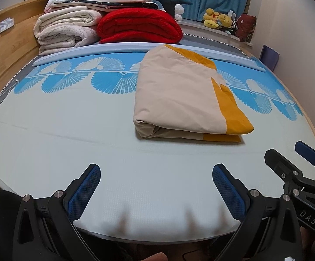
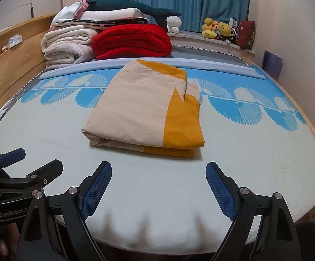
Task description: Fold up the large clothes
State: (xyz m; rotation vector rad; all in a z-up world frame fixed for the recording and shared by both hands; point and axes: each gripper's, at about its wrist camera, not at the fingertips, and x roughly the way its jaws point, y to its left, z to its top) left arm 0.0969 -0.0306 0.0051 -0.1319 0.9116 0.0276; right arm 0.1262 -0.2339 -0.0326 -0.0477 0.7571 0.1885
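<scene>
While the black bodies of both tools ran off the bottom of their fisheye frames, the left black two-finger gripper with blue mesh-textured pads [image 1: 156, 171] and the right black two-finger gripper with matching blue pads [image 2: 158, 169] hung released, jaws spread wide and holding nothing, above the near edge of the pale grey-green mattress cover [image 1: 59, 143]. Each tool showed only partly in the other's view, at the frame's side. The dark shapes along the bottom edge were too blurred to identify. A broad stretch of bare smooth cover lay between the fingertips and the folded beige-and-mustard cloth bundle [image 2: 144, 113], which lay flat, well apart from both grippers, near the middle of the bed and slightly toward its right side. Its rounded folded edge faced the cameras, showing stacked layers; the inner layers could not be counted. The cover lay free on both sides of the bundle. The bundle's far end reached across the band of bright blue fan-shaped prints [image 1: 105, 82] toward a raised pale blue strip [image 1: 87, 50]. Behind that sat a rolled red plush blanket [image 2: 133, 41] touching a stack of cream fleecy blankets [image 2: 68, 45], with flat white and dark linens and a dark teal plush shark [image 2: 133, 5] piled on top. A curved wooden headboard [image 1: 7, 43] ran along the left side. Yellow stuffed toys [image 2: 217, 29] lined a far ledge before blue curtains [image 2: 192, 2].
</scene>
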